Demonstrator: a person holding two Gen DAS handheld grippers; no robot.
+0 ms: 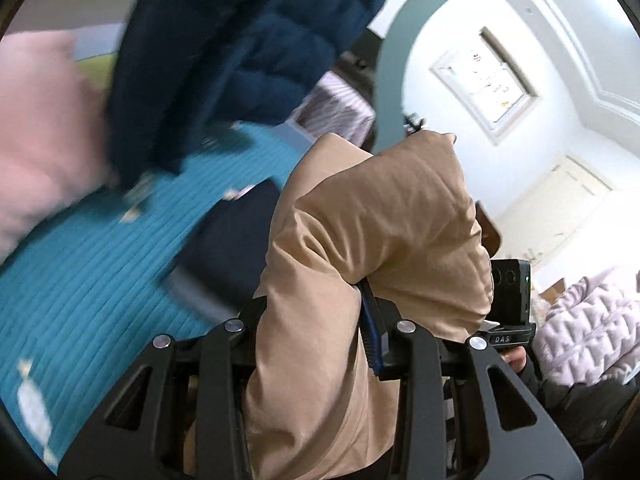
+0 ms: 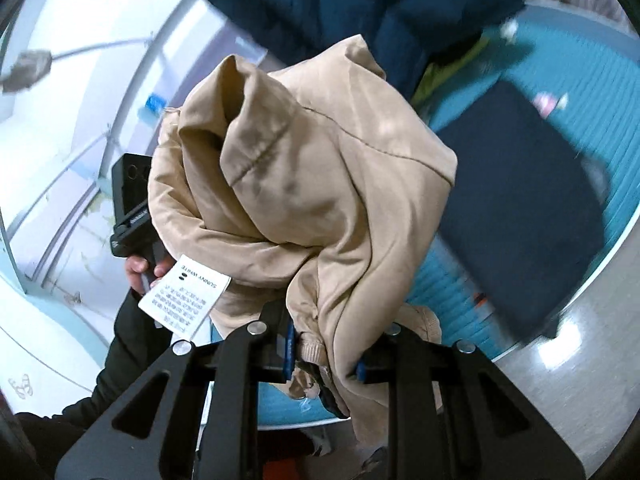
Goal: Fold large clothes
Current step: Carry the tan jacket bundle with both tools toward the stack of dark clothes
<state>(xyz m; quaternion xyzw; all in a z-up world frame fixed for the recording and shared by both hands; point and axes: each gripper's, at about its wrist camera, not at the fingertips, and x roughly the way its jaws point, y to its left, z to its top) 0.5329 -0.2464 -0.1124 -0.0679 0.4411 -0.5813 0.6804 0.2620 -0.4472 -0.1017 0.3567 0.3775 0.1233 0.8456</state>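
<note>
A beige garment [image 1: 372,240] is bunched up in the air between both grippers; in the right wrist view [image 2: 312,176] a white care label [image 2: 184,300] hangs from it. My left gripper [image 1: 320,332] is shut on a fold of it, with the cloth draped over its fingers. My right gripper [image 2: 324,356] is shut on another fold near a ribbed cuff [image 2: 310,350]. The left gripper body shows in the right wrist view [image 2: 132,208], and the right gripper body in the left wrist view [image 1: 512,300].
Below lies a teal quilted bed cover [image 1: 92,280]. A folded dark navy garment [image 2: 516,208] lies on it. A dark blue puffer jacket [image 1: 240,52] and pink cloth [image 1: 44,132] lie further back. A lilac puffer jacket [image 1: 588,328] lies at the right.
</note>
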